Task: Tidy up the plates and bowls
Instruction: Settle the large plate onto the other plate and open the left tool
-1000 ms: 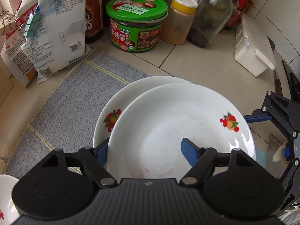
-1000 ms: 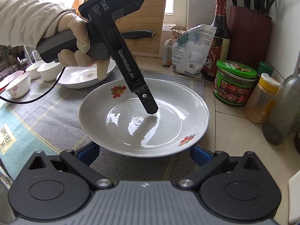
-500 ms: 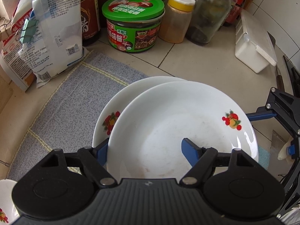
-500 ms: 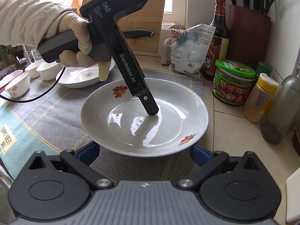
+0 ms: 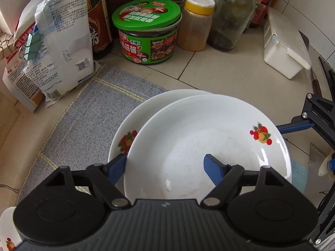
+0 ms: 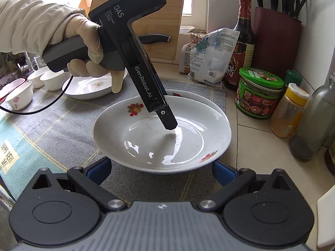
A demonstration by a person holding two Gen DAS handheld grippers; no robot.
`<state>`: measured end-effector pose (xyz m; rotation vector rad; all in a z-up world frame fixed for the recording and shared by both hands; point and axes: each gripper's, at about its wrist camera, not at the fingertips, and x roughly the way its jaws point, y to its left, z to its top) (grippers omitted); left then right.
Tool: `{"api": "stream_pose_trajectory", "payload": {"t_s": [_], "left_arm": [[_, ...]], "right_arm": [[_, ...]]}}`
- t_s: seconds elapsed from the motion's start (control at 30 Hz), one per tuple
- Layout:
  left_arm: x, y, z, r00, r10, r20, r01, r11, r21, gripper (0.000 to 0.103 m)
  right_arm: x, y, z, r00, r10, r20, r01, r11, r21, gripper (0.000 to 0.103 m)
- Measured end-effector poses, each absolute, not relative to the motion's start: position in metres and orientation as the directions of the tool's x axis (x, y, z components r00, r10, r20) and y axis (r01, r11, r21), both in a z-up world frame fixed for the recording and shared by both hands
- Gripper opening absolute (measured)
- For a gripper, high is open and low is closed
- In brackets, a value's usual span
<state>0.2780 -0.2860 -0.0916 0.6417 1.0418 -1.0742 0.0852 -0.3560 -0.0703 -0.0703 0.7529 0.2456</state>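
bowls: small white bowls [image 6: 35,83] sit at the far left of the right wrist view, on the striped cloth [image 6: 52,129], untouched so far

spare plate: another white plate [image 6: 90,87] just right of the bowls, behind the person's gloved hand [image 6: 83,48]

left gripper: left gripper [image 5: 165,163] straddles the near rim of the top plate [image 5: 209,146], one blue finger [image 5: 215,168] inside the dish and the other outside. Its jaws have just been opening, rim between them, and it looks like a small gap now, so I'd call it let go, not clamped

plate stack: top plate sits on the lower plate [image 5: 125,133], shifted a bit to the right of it, lower centre of the left wrist view, on the cloth covering the table

step: looks like the stacking drop-off. Plate's down, gripper is releasing

next move: probably lift the left gripper straight up off the rim without dragging the plate, then go for the spare plate or bowls

right gripper: right gripper [image 6: 161,168] is spread wide with the stack's near edge between its fingers, not touching as far as I can tell, kinda just hovering

vs earlier: the left fingers sit slightly wider apart than a second ago; plates and right gripper look the same
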Motion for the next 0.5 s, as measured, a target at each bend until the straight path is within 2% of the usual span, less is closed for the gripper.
{"api": "stream_pose_trajectory", "payload": {"t_s": [0.5], "left_arm": [[0.2768, -0.2814, -0.0868, 0.133, -0.414, -0.9, 0.922, 0.385, -0.041, 0.083]], "right_arm": [[0.0851, -0.3527, -0.0665, 0.705, 0.171, -0.689, -0.233, 0.972, 0.002, 0.103]]}}
